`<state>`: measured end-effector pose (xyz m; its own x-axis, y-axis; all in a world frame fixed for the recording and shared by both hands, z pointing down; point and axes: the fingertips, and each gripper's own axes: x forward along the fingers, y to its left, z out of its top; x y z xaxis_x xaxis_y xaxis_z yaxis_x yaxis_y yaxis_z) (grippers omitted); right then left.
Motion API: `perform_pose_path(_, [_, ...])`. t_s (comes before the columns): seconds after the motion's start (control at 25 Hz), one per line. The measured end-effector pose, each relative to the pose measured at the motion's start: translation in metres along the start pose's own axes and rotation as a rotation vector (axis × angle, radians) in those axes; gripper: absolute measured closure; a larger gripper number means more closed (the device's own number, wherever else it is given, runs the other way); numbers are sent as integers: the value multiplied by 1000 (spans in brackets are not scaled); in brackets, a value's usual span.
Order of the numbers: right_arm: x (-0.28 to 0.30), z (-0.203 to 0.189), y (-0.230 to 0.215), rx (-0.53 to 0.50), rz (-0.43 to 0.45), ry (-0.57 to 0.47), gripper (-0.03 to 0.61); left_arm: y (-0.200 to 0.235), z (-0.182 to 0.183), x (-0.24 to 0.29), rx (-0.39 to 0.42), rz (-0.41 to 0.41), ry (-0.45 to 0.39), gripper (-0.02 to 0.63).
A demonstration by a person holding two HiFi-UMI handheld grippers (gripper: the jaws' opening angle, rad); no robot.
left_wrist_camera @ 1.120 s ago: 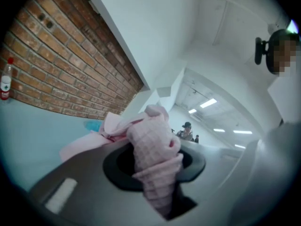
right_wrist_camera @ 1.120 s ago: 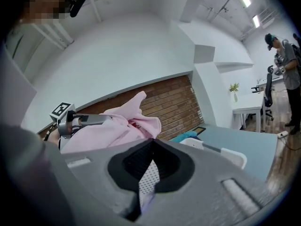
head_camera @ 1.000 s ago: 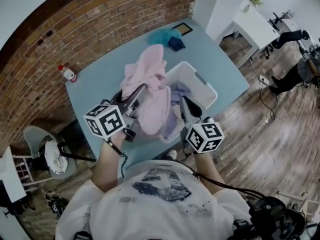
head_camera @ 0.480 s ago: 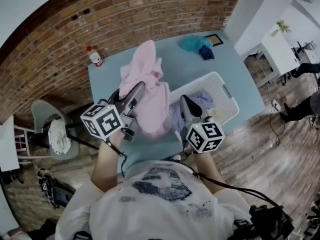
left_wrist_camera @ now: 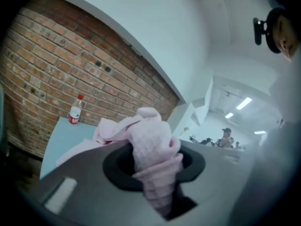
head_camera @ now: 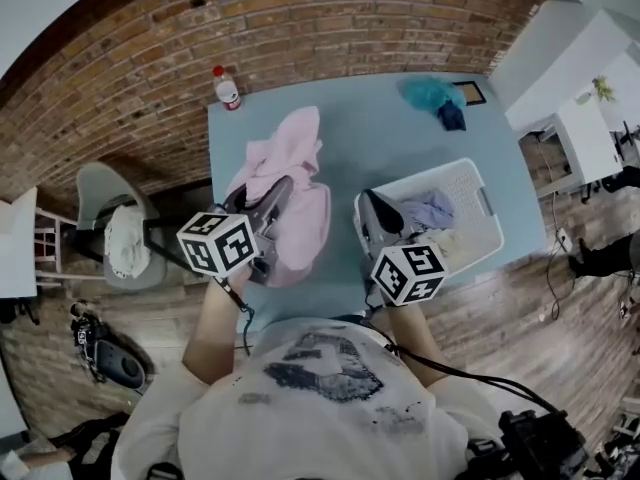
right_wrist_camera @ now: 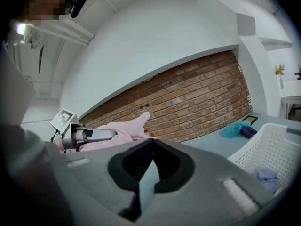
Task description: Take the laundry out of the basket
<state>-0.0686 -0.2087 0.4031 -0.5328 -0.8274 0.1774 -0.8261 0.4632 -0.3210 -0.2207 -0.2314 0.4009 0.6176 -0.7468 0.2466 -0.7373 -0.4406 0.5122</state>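
- Brick wall backs a pale blue table standing on a wood-plank floor, pictured from above the person's head.
- White slatted basket sits at the table's near right corner, with lavender and cream laundry inside it.
- Pink garment is out of the basket, heaped on the table's left half, near the basket's left wall but apart from it.
- Left gripper pinches a fold of the pink garment between its 2 jaws; bunched fabric fills the gap in the left gripper view.
- Right gripper hangs over the basket's left edge, its 2 jaws pressed together at the tips with nothing between them.
- Teal cloth and dark blue cloth lie touching at the far right corner.
- Red-capped bottle stands upright at the far left corner.
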Motion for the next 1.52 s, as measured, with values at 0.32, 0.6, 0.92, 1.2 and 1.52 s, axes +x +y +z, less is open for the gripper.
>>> perform_pose_path(0.32, [23,-23,11,6,26,55,581,48,-42,-7,-9,100,35,491])
perform_pose_path(0.6, [32,-45,14,9,31,105,581,82,-86,-2,-1,167,103,491])
perform_pose_path(0.92, [32,-63,6,9,10,140,581,108,-138,5,-37,204,172,489])
perform_pose_path(1.2, [32,-73,2,16,7,163,581,124,-168,11,-23,248,223,483])
perform_pose_path(1.52, [32,-73,0,19,5,160,581,130,-209,16,-28,257,305,467])
